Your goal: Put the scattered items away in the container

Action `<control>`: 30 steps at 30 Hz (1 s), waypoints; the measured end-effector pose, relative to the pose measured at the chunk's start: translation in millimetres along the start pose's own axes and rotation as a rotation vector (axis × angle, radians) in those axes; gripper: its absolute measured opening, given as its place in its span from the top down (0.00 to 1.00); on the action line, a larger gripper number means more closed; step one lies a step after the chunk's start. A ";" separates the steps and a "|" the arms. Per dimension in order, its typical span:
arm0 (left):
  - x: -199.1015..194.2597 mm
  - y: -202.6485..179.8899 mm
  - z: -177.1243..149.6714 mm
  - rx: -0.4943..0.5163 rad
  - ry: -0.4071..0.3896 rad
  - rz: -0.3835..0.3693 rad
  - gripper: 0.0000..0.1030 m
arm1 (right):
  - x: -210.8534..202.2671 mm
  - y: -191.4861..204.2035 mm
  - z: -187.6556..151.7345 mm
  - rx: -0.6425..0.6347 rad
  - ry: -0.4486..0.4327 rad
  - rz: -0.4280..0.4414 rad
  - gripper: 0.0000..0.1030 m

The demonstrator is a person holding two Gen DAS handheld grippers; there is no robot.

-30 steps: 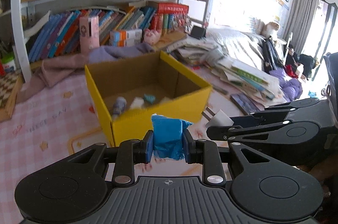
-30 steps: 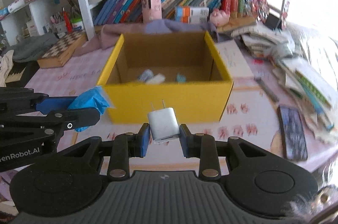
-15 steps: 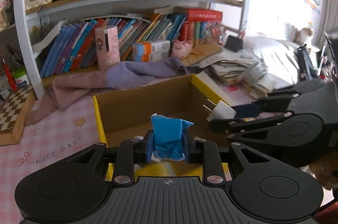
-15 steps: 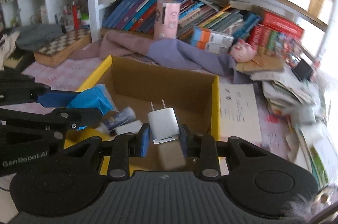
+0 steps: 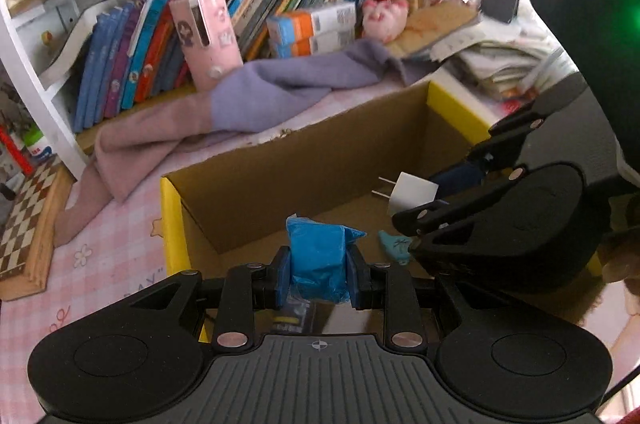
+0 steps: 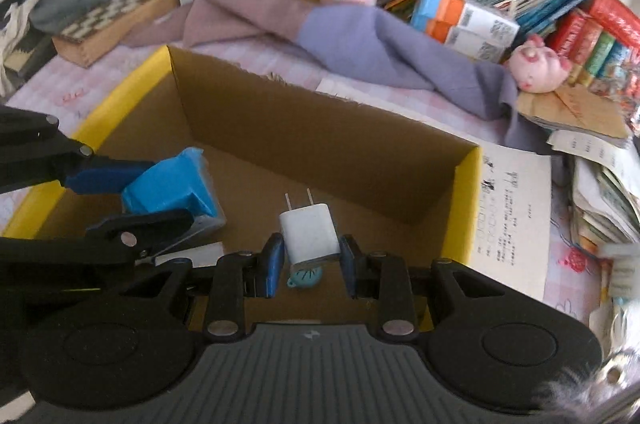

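Two handheld grippers, both black plastic. The left gripper (image 5: 318,274) has a ribbed grey-black body, two round side discs, silver pivot screws and blue finger pads (image 5: 282,276). The right gripper (image 6: 308,264) matches it, with a small lightning mark on its ribbed body.

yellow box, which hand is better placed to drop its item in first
Either, slightly the right: its tool holds the white charger over open box floor, while the left tool with the blue packet sits nearer the yellow box edge.

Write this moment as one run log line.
left claw: shut on blue packet | right claw: shut on white charger | both over yellow box
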State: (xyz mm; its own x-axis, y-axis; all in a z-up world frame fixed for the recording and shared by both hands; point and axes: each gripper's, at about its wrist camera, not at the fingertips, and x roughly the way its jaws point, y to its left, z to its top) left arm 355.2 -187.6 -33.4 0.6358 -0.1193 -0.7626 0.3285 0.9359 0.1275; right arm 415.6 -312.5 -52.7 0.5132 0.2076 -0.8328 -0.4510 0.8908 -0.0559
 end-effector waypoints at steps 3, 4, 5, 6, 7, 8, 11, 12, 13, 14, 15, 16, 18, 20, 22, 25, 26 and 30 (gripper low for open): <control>11.1 0.7 1.3 -0.012 0.034 -0.002 0.74 | 9.1 0.0 3.7 -0.026 0.026 0.007 0.73; 13.3 0.1 1.3 -0.010 0.040 -0.002 0.74 | 11.2 0.4 4.1 -0.034 0.034 0.007 0.73; 15.0 -0.4 1.1 -0.008 0.043 -0.002 0.74 | 12.4 0.3 4.5 -0.039 0.036 0.005 0.73; 16.2 -0.7 0.9 -0.009 0.043 -0.003 0.74 | 13.2 -0.4 4.8 -0.040 0.038 0.006 0.73; 17.0 -0.8 0.1 -0.011 0.042 -0.002 0.73 | 14.2 -1.4 5.0 -0.039 0.040 0.008 0.73; 17.2 -1.1 -0.3 -0.014 0.041 0.003 0.71 | 15.1 -2.3 5.2 -0.037 0.042 0.008 0.73; 14.5 -0.7 -1.9 -0.024 0.029 0.026 0.64 | 12.8 -3.7 6.6 -0.031 0.028 -0.001 0.66; 12.0 0.1 -2.7 -0.029 0.021 0.039 0.53 | 10.6 -4.0 7.0 -0.030 0.020 -0.004 0.66; 8.4 1.1 -3.7 -0.036 0.007 0.050 0.46 | 7.5 -4.7 7.2 -0.027 0.010 -0.007 0.65; 3.9 2.2 -4.8 -0.044 -0.010 0.057 0.32 | 3.6 -5.6 7.1 -0.020 -0.001 -0.008 0.62; -1.1 3.4 -5.2 -0.052 -0.029 0.062 0.26 | -1.6 -6.6 6.5 -0.009 -0.014 -0.008 0.62; -7.6 4.4 -6.0 -0.061 -0.053 0.063 0.26 | -7.8 -7.5 5.8 0.004 -0.030 -0.008 0.62; -19.8 5.9 -6.0 -0.073 -0.085 0.061 0.24 | -22.5 -8.2 3.9 0.034 -0.066 -0.004 0.60; -33.5 7.1 -7.4 -0.085 -0.118 0.059 0.22 | -40.4 -6.6 1.2 0.060 -0.114 0.001 0.58; -50.5 6.9 -10.1 -0.095 -0.158 0.060 0.19 | -59.6 -2.5 -3.0 0.077 -0.166 -0.010 0.56; -78.2 6.7 -17.3 -0.104 -0.212 0.063 0.18 | -85.6 7.2 -9.2 0.102 -0.231 -0.026 0.56; -86.4 6.9 -20.5 -0.110 -0.223 0.064 0.17 | -92.8 10.5 -10.9 0.110 -0.247 -0.029 0.55; -118.8 8.1 -39.6 -0.126 -0.260 0.083 0.14 | -122.9 29.2 -23.1 0.137 -0.317 -0.045 0.55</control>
State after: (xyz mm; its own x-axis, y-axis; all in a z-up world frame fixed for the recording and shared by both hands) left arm 254.6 -152.7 33.1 0.8196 -0.1063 -0.5629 0.1887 0.9779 0.0901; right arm 322.5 -321.3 35.3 0.7414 0.2628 -0.6174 -0.3316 0.9434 0.0034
